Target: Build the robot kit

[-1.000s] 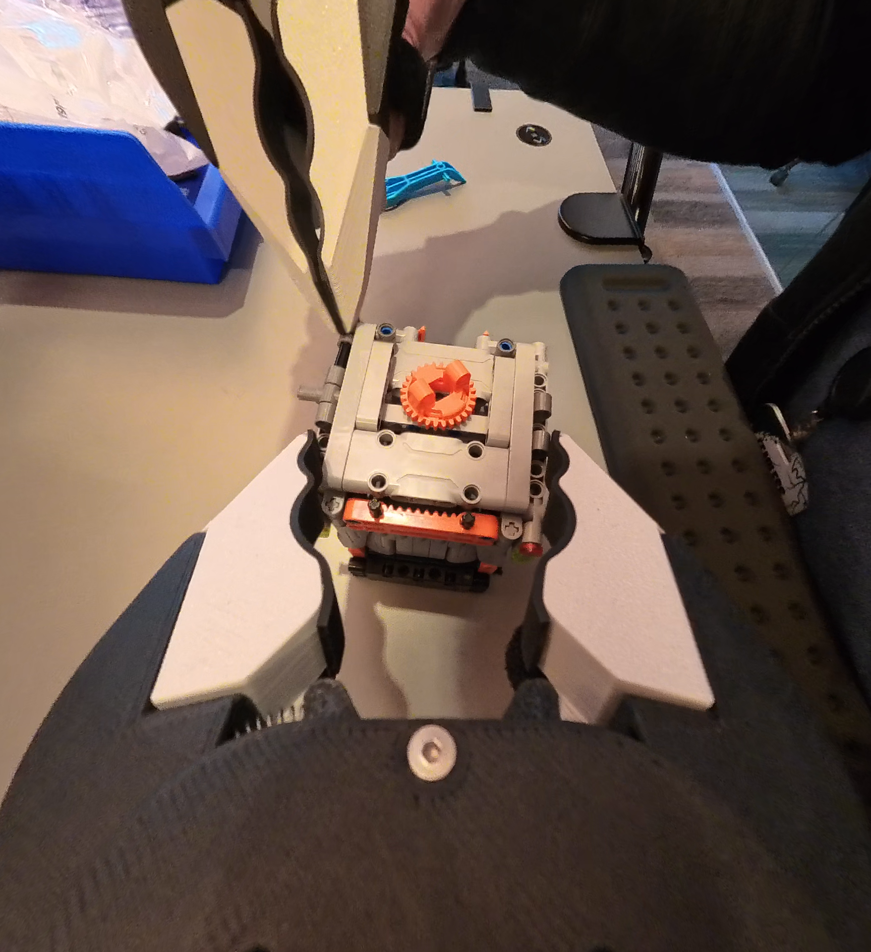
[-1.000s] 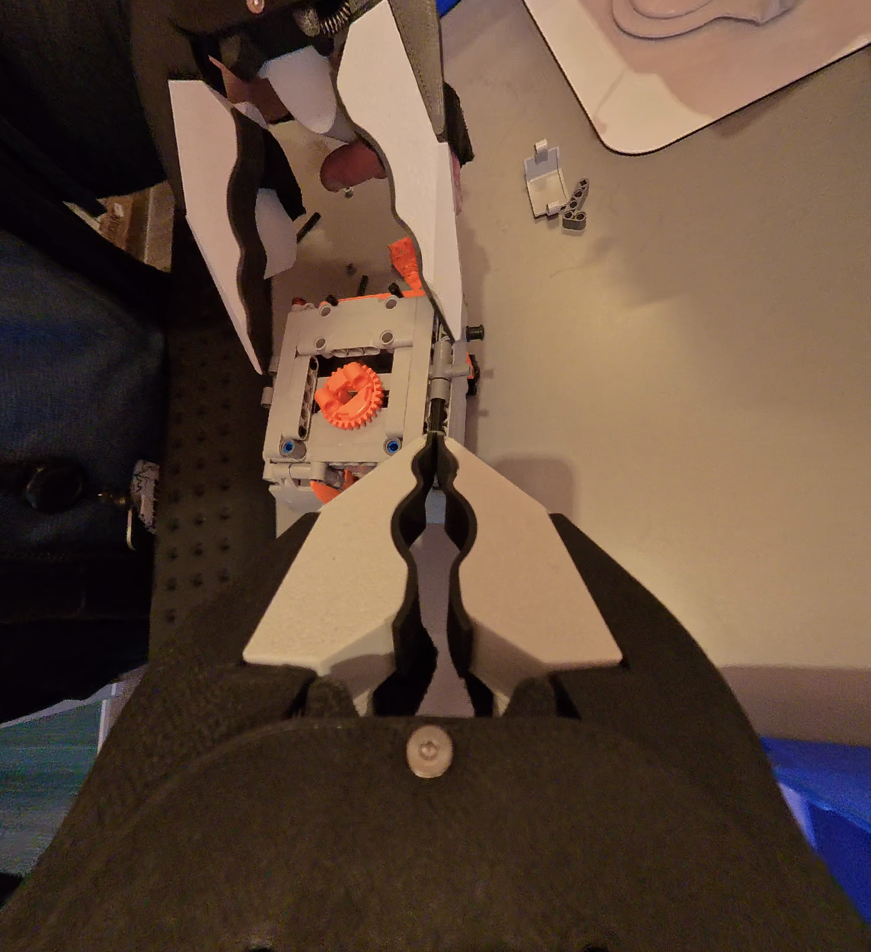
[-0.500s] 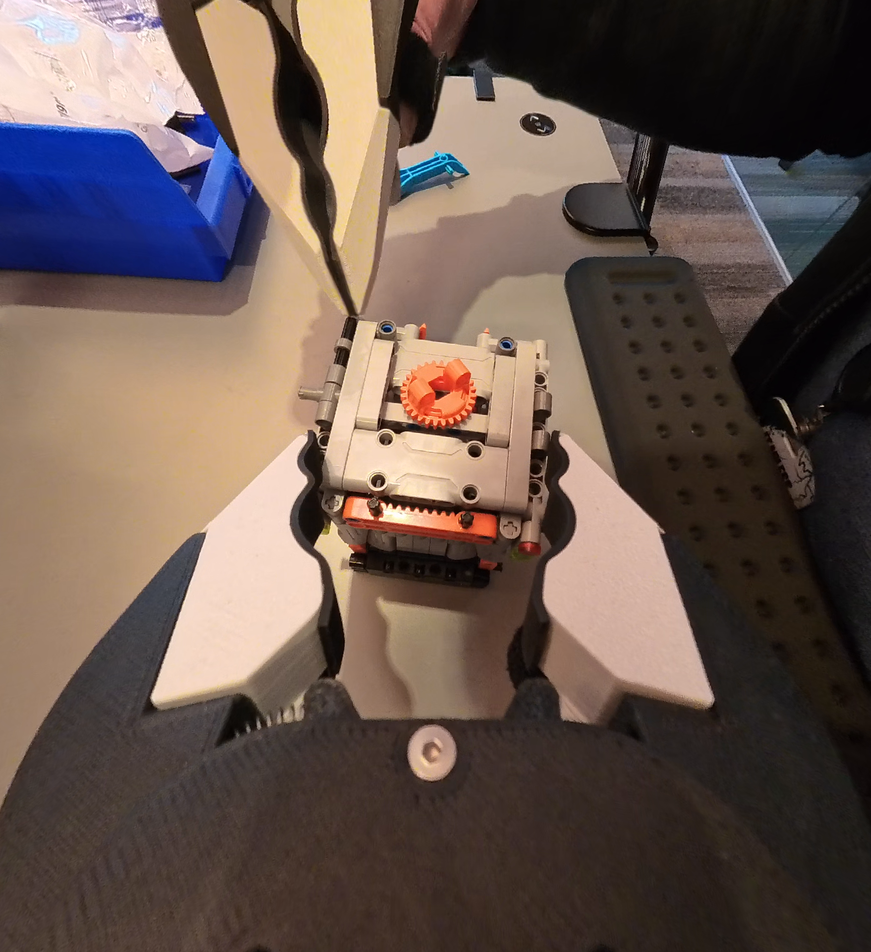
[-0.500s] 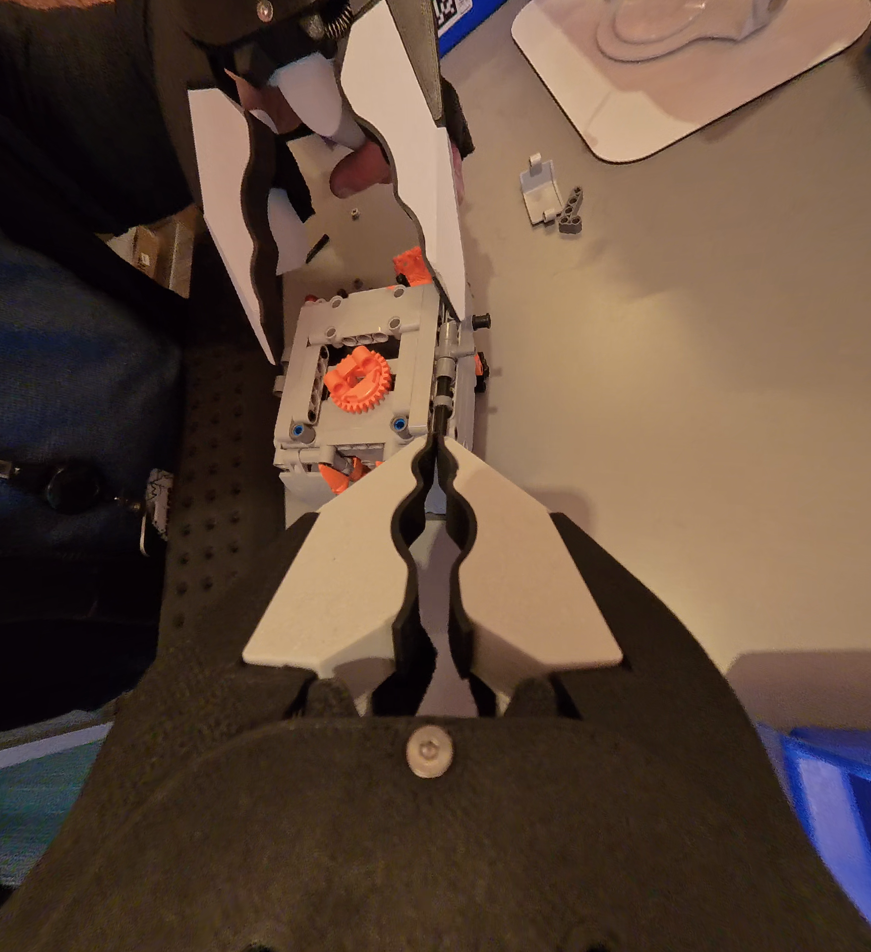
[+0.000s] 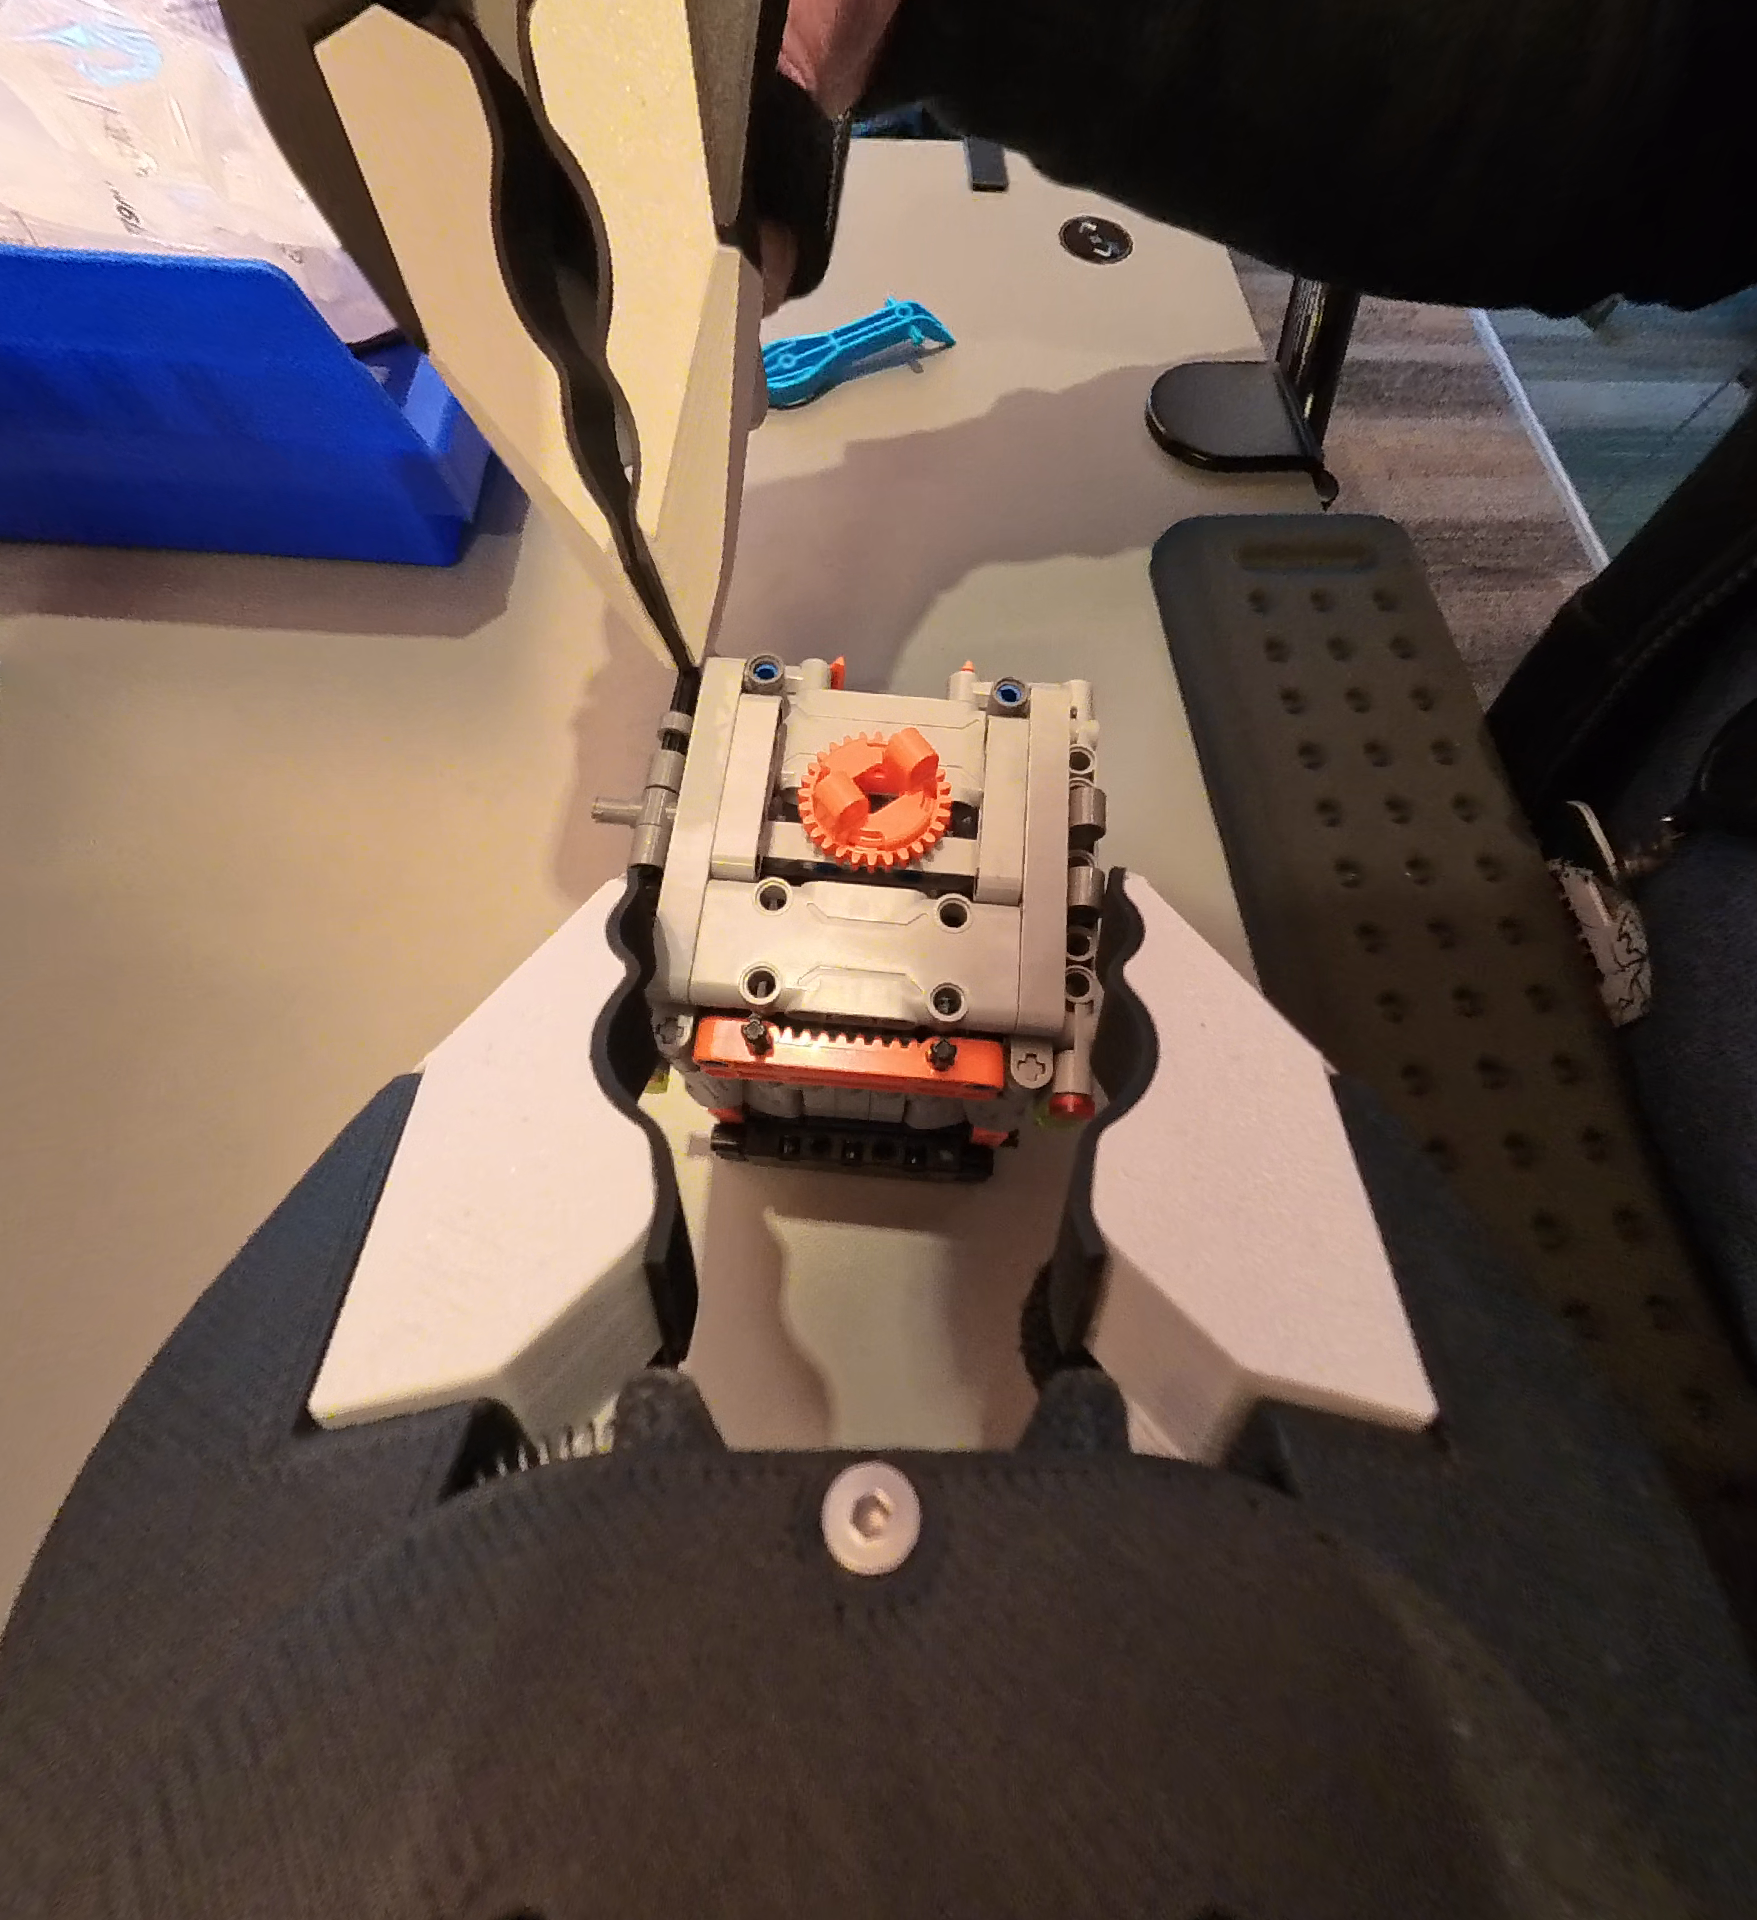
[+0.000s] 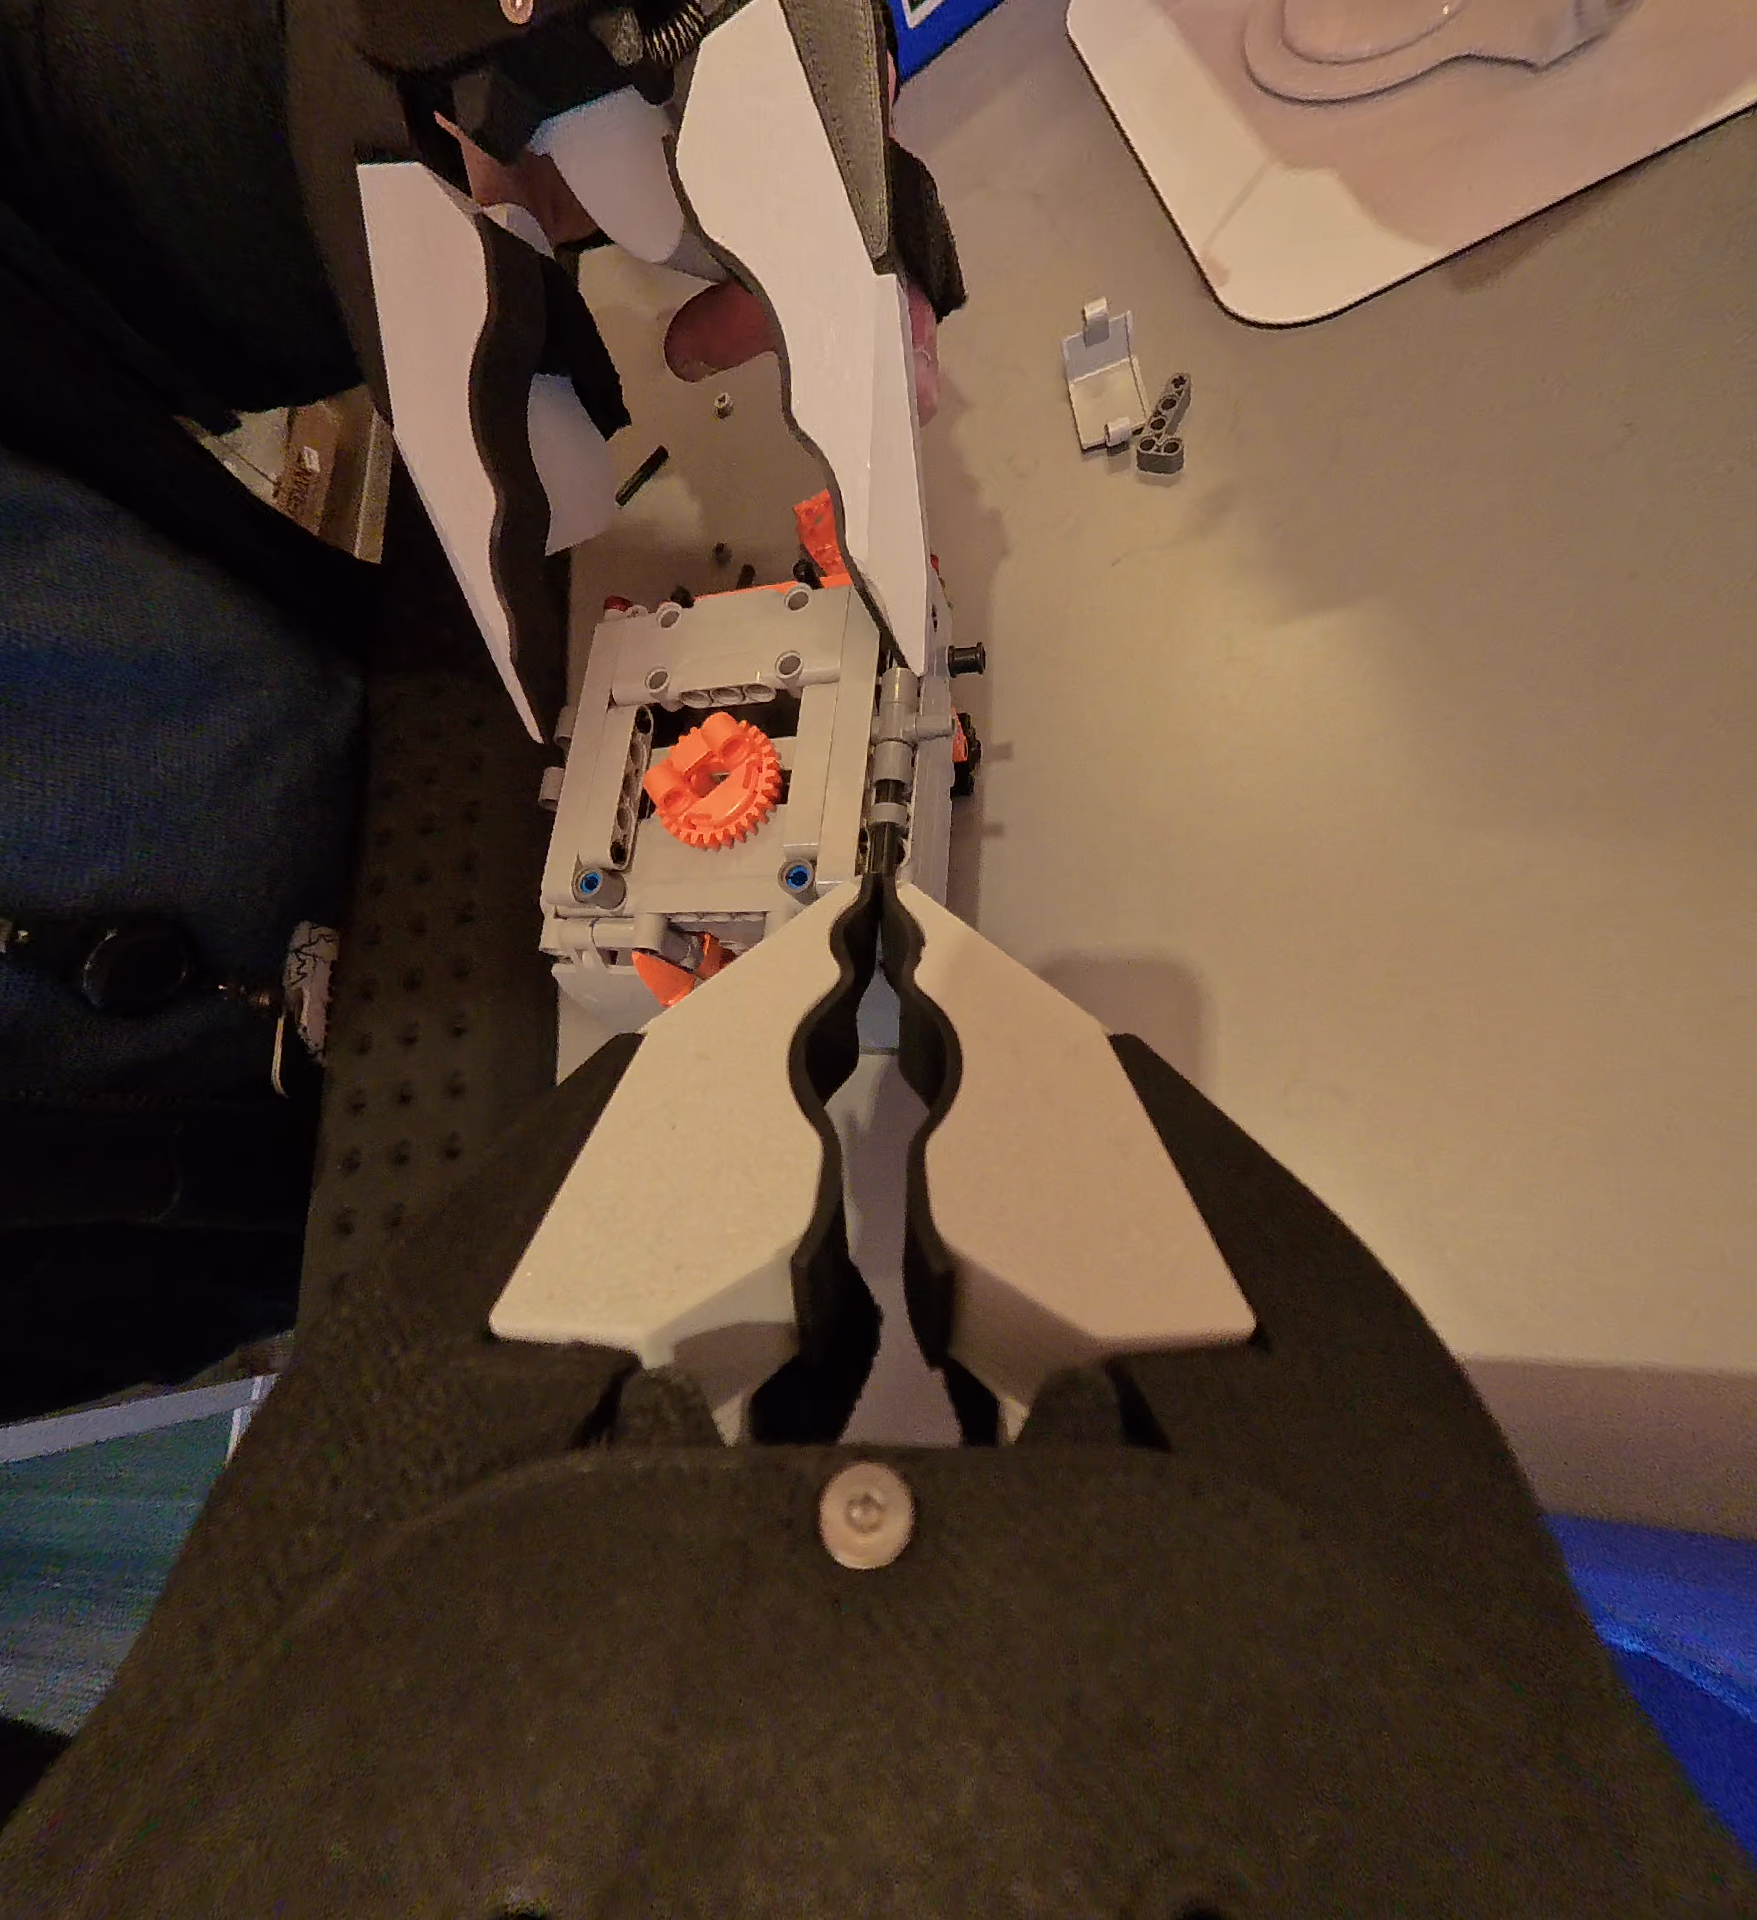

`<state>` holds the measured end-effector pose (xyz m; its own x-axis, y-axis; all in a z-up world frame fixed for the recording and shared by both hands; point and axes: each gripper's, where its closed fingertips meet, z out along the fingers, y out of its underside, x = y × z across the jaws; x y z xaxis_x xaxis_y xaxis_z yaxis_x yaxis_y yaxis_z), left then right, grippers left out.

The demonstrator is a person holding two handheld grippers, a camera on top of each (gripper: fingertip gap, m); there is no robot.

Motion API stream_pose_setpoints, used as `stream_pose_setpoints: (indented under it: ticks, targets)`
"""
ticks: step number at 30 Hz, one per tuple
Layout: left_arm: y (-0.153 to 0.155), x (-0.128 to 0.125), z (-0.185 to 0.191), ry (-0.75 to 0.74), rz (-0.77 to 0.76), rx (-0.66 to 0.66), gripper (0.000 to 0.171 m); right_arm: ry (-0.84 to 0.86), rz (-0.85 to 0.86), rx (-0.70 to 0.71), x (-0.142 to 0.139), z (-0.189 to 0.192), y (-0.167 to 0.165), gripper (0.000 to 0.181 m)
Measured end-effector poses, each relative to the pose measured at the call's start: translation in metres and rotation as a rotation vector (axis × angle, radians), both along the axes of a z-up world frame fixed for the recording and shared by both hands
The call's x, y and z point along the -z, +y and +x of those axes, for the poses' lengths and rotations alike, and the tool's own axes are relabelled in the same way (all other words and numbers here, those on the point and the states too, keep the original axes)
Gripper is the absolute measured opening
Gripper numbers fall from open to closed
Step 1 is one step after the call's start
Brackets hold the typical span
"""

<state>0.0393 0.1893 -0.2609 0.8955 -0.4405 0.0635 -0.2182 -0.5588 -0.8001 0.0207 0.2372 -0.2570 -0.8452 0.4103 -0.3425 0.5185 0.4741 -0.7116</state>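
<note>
Brick assembly clamped by left hand-held gripper, right hand-held gripper apparently pinching its axle.

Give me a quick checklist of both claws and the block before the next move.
1. Left claw around the grey block, fingers at both flanks: ok.
2. Right claw shut on the black axle at the block's side: ok.
3. Block seated on the table: ok.
4. Orange gear on top uncovered: ok.
5. Loose grey parts apart from the block: ok.
6. Firmness of left grip: cannot tell.
</note>
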Motion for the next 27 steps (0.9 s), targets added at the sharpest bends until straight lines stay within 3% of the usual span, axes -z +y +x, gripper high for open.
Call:
stream_pose_setpoints:
  ticks: [27]
  targets:
    - [0.0075,0.0031,0.0036,0.026,-0.021,0.031,0.090,-0.029,-0.070,-0.055,-0.0007,-0.0023,-0.0058,0.000]
